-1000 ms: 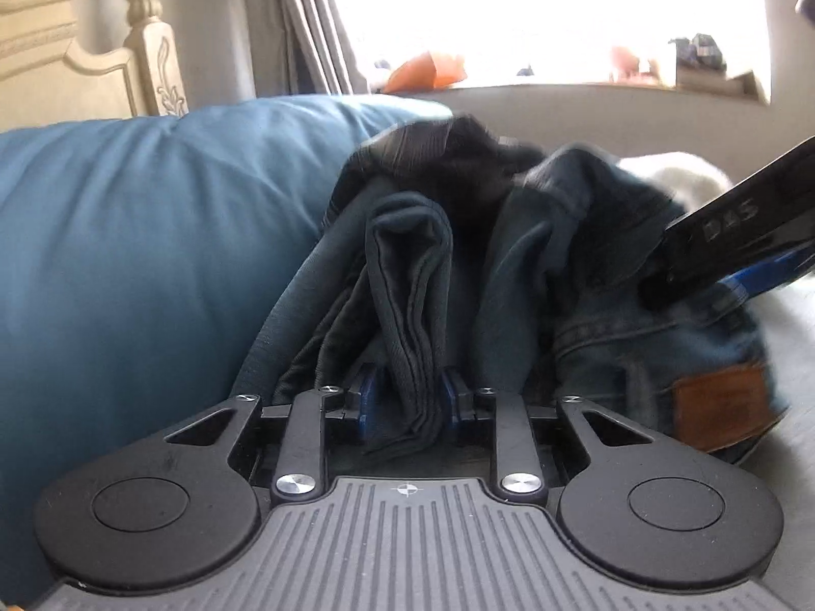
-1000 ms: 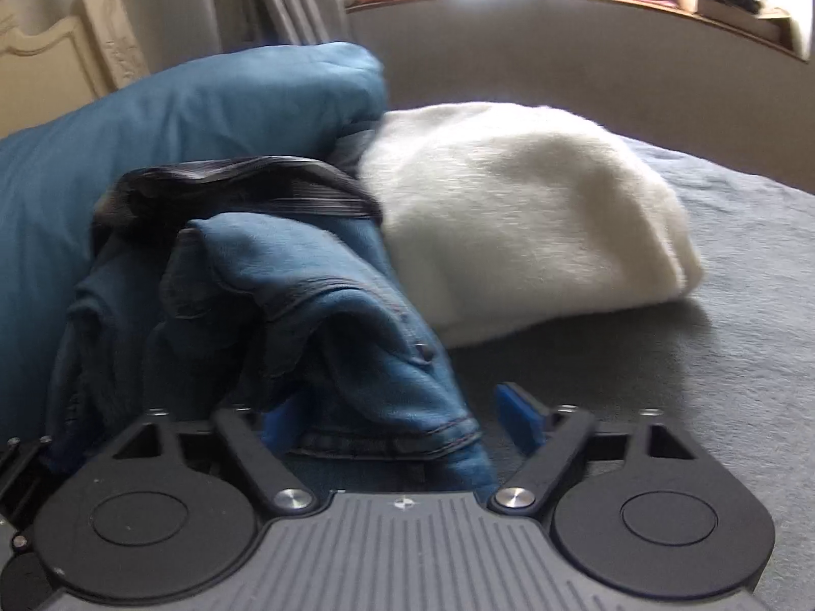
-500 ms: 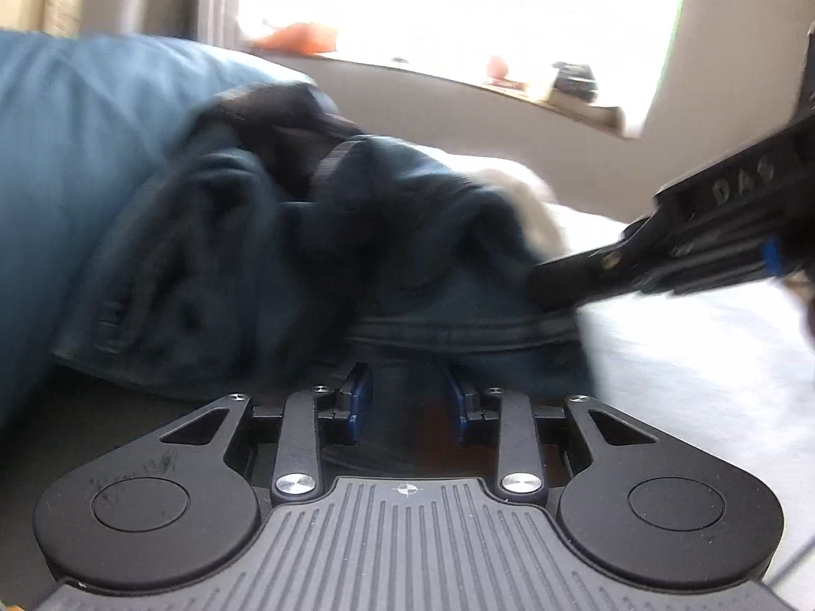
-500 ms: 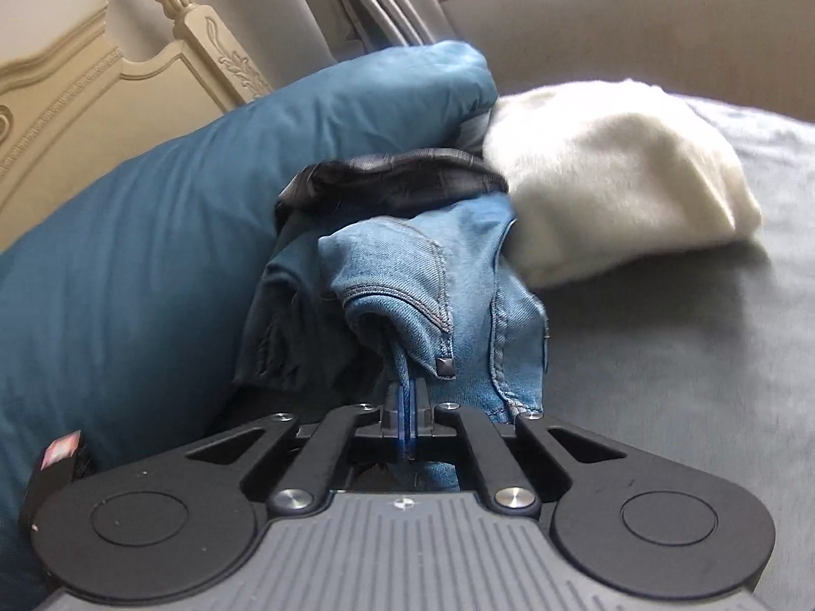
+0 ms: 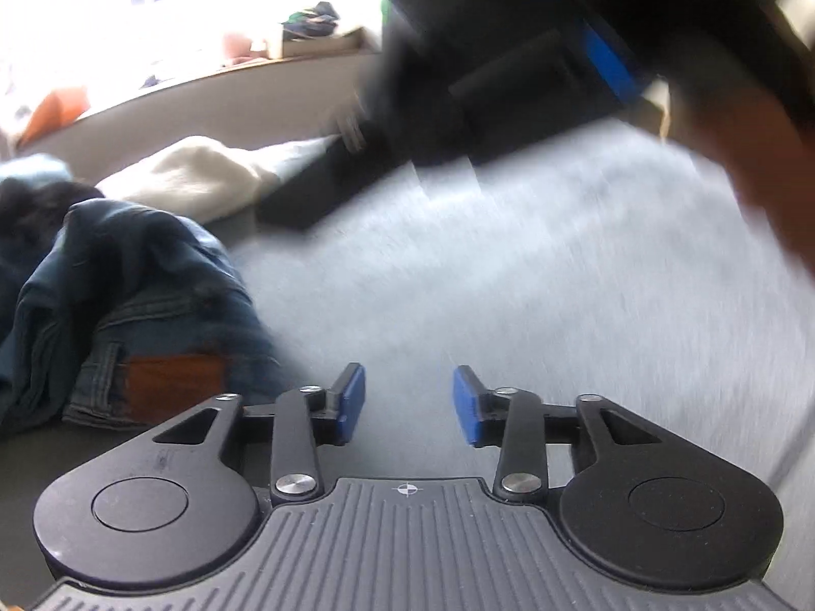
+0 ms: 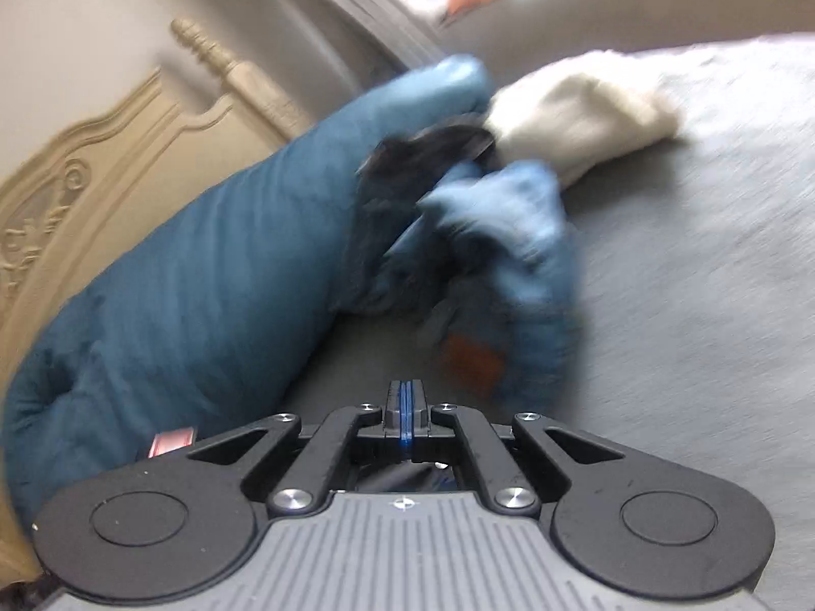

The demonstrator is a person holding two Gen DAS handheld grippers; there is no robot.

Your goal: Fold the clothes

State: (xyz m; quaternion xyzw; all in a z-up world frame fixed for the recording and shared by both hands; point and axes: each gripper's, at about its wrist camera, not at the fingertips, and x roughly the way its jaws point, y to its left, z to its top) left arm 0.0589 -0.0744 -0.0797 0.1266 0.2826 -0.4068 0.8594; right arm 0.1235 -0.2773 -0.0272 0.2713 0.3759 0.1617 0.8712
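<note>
Jeans (image 5: 147,315) lie bundled on the bed (image 5: 535,280). Left gripper (image 5: 409,403) fingers apart, empty; right gripper (image 6: 405,410) fingers pressed together, empty. Any further fold needs flattened denim.

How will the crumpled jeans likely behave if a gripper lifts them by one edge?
The jeans lie bunched in soft folds, so they would probably droop, not hold shape. Thick denim seams and a leather patch suggest they are fairly heavy; a one-edge pinch may slip.

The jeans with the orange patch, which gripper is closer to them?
Probably the left, though it's close. The left gripper sits open just right of the jeans. The right gripper is shut, just short of them; both views are blurry.
</note>
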